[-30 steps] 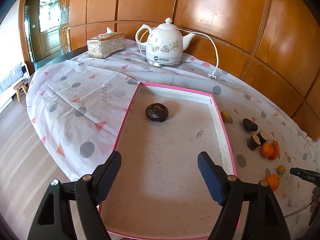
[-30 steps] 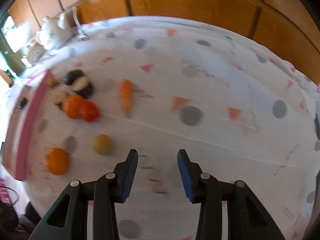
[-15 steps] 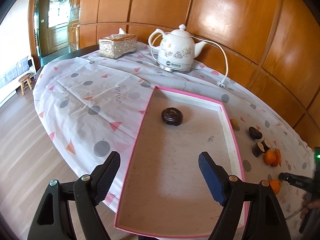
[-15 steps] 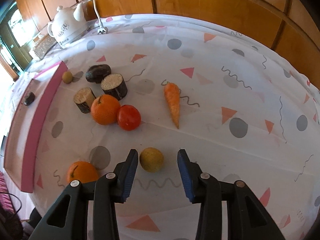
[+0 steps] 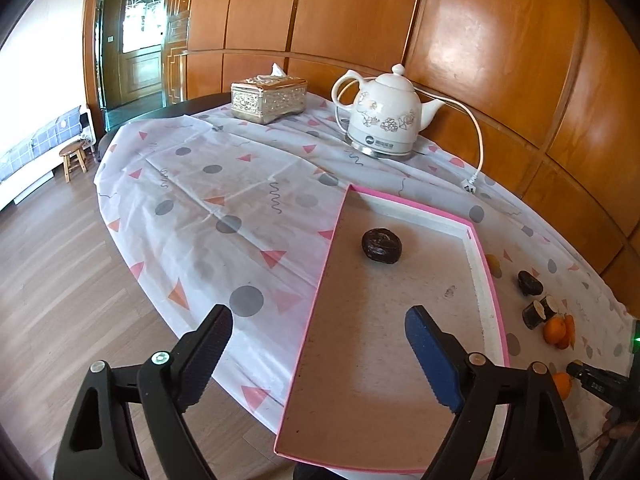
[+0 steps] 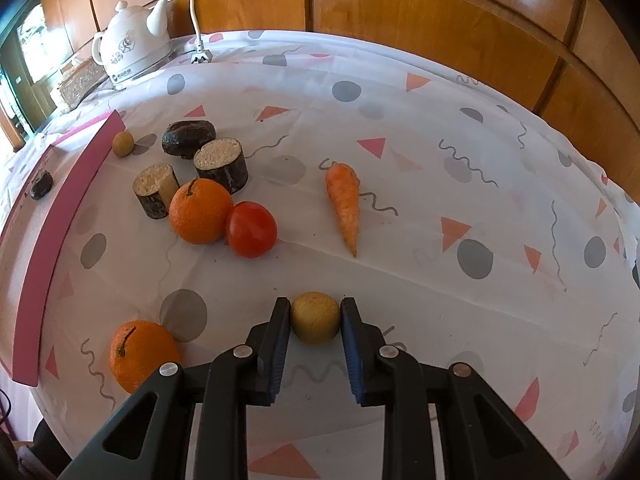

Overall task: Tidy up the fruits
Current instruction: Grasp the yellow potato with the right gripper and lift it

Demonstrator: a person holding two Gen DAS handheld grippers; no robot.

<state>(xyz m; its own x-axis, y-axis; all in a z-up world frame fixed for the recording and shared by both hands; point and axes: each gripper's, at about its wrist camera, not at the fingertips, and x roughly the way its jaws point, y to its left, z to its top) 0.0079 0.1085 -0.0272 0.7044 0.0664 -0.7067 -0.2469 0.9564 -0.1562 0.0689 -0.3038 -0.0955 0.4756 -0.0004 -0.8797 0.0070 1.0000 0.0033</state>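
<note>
My right gripper [image 6: 315, 322] has its two fingers on either side of a small yellow-brown round fruit [image 6: 315, 323] on the tablecloth, touching it. Around it lie an orange [image 6: 138, 354], another orange [image 6: 200, 210], a red tomato [image 6: 251, 229], a carrot [image 6: 345, 204], two cut log pieces [image 6: 222, 164], a dark fruit [image 6: 188, 138] and a second small yellow fruit [image 6: 123, 143]. My left gripper [image 5: 316, 354] is open and empty above the near end of the pink-rimmed tray [image 5: 486, 280], which holds one dark fruit [image 5: 381, 245].
A white electric kettle [image 5: 382, 122] with its cord and a silver tissue box [image 5: 269, 97] stand at the far side of the table. The tray's pink wall [image 6: 60, 216] lies left of the fruit. Wooden wall panels close the back. The floor lies to the left.
My right gripper moved forward and down over the small yellow fruit and narrowed onto it. My left gripper drew back and swung left, so the tray sits more to the right.
</note>
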